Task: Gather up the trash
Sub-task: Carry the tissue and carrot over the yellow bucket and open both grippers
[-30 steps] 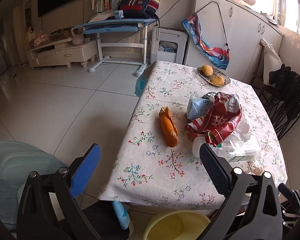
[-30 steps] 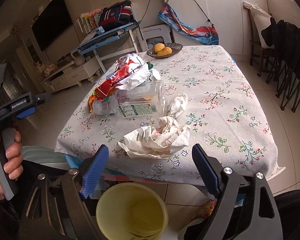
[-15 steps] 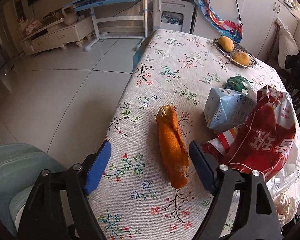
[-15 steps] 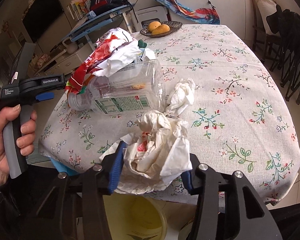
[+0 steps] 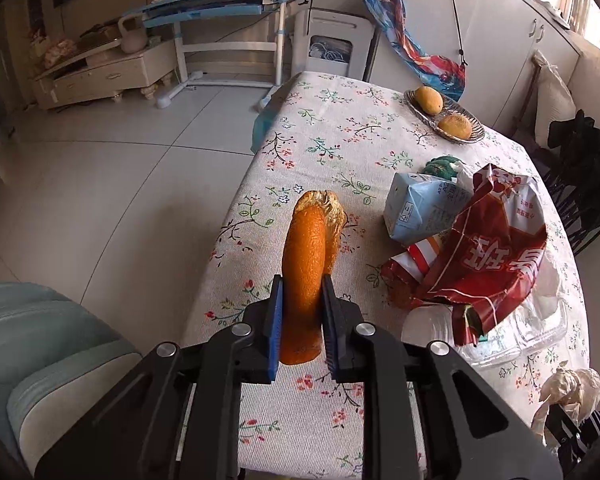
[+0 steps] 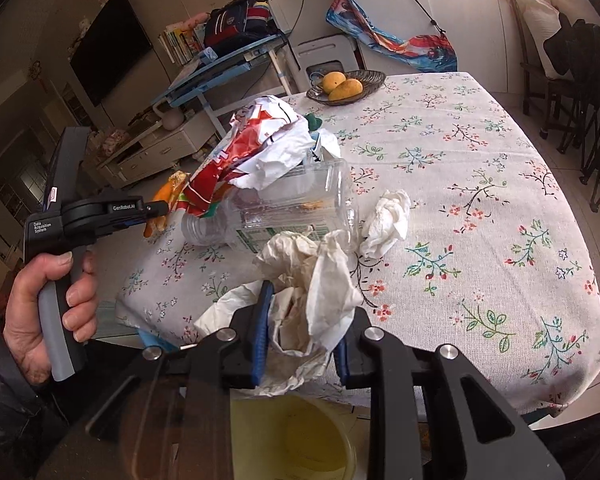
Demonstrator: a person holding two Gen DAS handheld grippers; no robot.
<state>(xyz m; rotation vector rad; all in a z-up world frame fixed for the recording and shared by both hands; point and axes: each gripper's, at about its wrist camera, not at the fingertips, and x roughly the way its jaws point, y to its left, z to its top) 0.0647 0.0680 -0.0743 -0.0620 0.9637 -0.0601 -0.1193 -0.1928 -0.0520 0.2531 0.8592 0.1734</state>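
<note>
Early stage, my read: nothing visibly binned yet, both grippers only just got hold of a first piece each. Left gripper [image 5: 301,322]: jaws have just been closing and now pinch the near end of the long orange curl of fruit peel [image 5: 310,268], which lies near the table's left edge on the floral tablecloth [image 6: 480,184]. Right gripper [image 6: 302,338]: jaws have just been closing too, now clamped on the big crumpled off-white paper wad [image 6: 312,288] at the near table edge, directly above the round yellow plastic bin [image 6: 312,436] on the floor below. Bin interior is partly hidden by the gripper, so can't tell if anything is in it. Still on the table: 1 clear plastic bottle lying on its side [image 6: 284,216], 1 crumpled red-and-white snack bag [image 5: 484,256] draped over it, 1 pale blue carton [image 5: 420,210], 1 small green item behind the carton [image 5: 440,166], too small to identify, and 1 smaller white tissue ball [image 6: 388,220] beside the bottle. Count of trash: 7 pieces, 2 gripped, 5 untouched. Not trash, I'd judge: 1 dark oval dish [image 6: 376,78] at the far end holding 2 yellow-orange fruits. Grippers: 2. Bins: 1. Remaining: drop both held pieces, then 5 more pickups.
</note>
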